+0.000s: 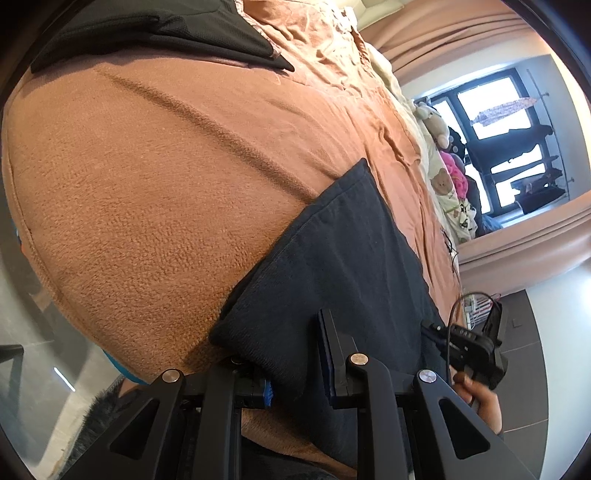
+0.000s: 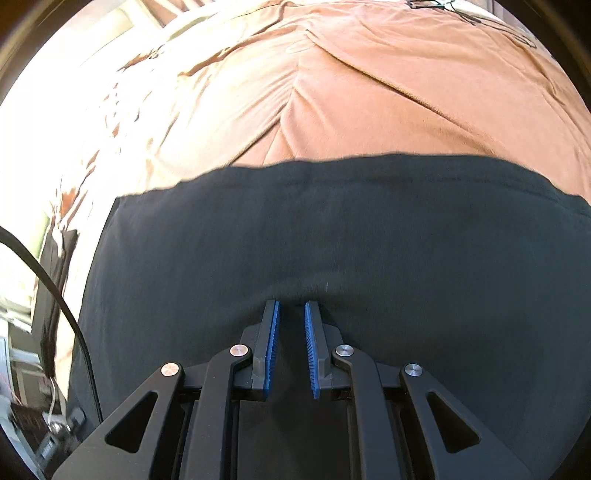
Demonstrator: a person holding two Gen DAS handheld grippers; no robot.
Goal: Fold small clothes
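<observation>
A dark navy garment (image 1: 332,258) lies on the orange-brown blanket (image 1: 147,184) of a bed. My left gripper (image 1: 291,354) sits at its near edge with the cloth between the fingers; the left finger is hidden under the fabric, so the grip is unclear. In the right wrist view the same garment (image 2: 332,229) spreads flat across the blanket (image 2: 369,92). My right gripper (image 2: 291,314) rests low on it, blue pads (image 2: 309,354) a little apart with a small fold of cloth at the tips. The right gripper and its hand also show in the left wrist view (image 1: 476,350).
A black garment (image 1: 147,33) lies at the far end of the bed. Plush toys and printed cloth (image 1: 447,177) line the bed's far side by a window (image 1: 498,140). A black cable (image 2: 55,291) hangs at the left, over the bed edge.
</observation>
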